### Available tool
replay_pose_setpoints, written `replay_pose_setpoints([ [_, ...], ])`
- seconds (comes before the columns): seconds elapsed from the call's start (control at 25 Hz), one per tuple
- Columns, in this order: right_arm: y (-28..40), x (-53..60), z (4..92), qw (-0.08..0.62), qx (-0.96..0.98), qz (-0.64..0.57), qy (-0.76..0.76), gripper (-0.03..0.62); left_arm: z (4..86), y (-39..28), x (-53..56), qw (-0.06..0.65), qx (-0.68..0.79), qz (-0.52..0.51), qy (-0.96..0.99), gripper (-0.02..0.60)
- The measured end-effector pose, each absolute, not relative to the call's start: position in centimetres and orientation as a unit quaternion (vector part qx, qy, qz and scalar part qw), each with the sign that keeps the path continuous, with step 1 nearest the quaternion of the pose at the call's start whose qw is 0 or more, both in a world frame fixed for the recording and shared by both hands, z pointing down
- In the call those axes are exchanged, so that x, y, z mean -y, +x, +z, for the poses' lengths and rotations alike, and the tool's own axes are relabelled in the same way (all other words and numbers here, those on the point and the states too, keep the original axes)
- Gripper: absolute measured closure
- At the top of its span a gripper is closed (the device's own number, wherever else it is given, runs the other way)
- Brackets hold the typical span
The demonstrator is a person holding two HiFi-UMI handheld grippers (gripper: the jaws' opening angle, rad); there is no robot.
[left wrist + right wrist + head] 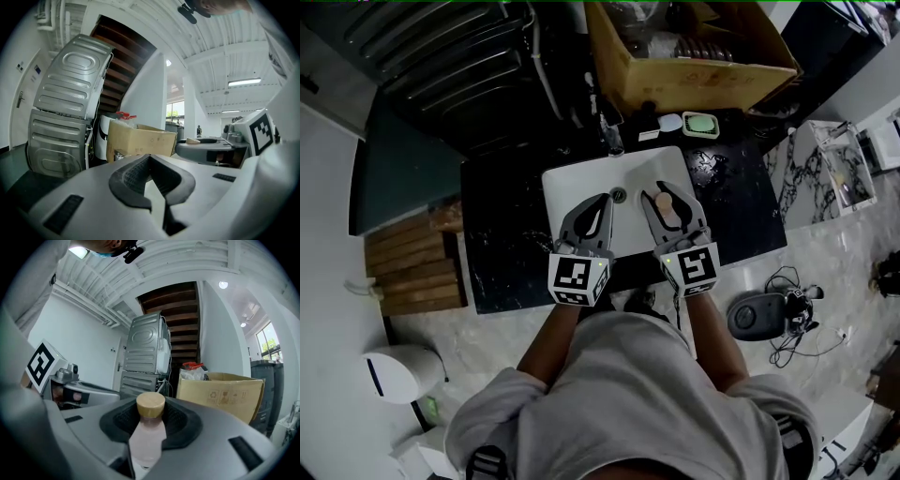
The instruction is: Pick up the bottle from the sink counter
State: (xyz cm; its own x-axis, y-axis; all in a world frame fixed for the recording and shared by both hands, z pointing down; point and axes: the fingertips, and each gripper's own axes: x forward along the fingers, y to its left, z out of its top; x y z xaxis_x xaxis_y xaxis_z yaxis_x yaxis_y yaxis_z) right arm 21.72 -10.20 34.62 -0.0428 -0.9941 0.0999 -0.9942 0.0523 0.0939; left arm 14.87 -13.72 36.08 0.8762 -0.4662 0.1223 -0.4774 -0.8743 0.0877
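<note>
Over the white sink point(577, 180) I hold both grippers side by side, pointing away from me. My right gripper point(662, 188) is shut on the bottle point(666, 208), a pale pink one with a round wooden cap. In the right gripper view the bottle point(146, 439) lies along the jaws with its cap at the dark pads point(186, 423), lifted off the counter. The right gripper point(151, 403) stays closed round the bottle's body. My left gripper point(606, 199) is shut with nothing in it. Seen from the left gripper view, the left gripper point(149, 158) has its fingertips meeting.
The black counter point(506, 246) surrounds the sink, with a faucet point(611, 131) and a green soap dish point(700, 123) at its back edge. A cardboard box point(694, 47) stands behind. Wooden slats point(408, 262) lie at the left, a round device point(759, 314) on the floor at the right.
</note>
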Motion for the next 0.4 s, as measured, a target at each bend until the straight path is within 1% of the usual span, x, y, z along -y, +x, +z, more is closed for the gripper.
replay_pose_setpoints([
  [0.4, 20.8, 11.5, 34.9, 0.069, 0.733, 0.000, 0.677, 0.464, 36.4, 14.1, 14.7, 0.055, 0.253, 0.051, 0.965, 0.571],
])
